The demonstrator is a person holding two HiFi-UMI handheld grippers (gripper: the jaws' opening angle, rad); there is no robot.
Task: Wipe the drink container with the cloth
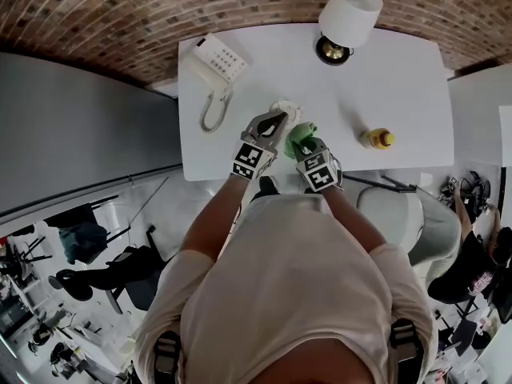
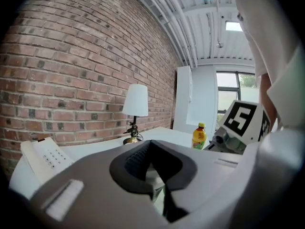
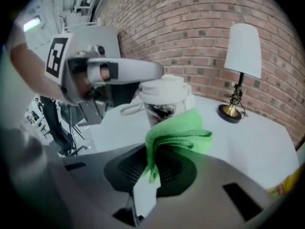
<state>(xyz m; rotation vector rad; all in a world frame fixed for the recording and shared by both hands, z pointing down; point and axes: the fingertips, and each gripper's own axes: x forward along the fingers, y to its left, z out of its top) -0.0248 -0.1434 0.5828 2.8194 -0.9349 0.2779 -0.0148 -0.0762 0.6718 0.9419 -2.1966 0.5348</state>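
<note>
The drink container (image 1: 285,110) is a clear cup with a white lid (image 3: 163,87), near the front edge of the white table (image 1: 400,94). My left gripper (image 1: 274,124) is shut on the cup, and a sliver of the cup (image 2: 154,181) shows between its jaws in the left gripper view. My right gripper (image 1: 306,145) is shut on a folded green cloth (image 3: 179,135). The cloth (image 1: 301,134) presses against the cup's right side, just below the lid. In the right gripper view the left gripper's jaw reaches the cup from the left.
A white corded phone (image 1: 218,61) lies at the table's back left. A lamp with a white shade (image 1: 349,13) stands at the back centre by the brick wall. To the right sits a small yellow bottle (image 1: 378,139). A pale chair (image 1: 394,208) is at the front right.
</note>
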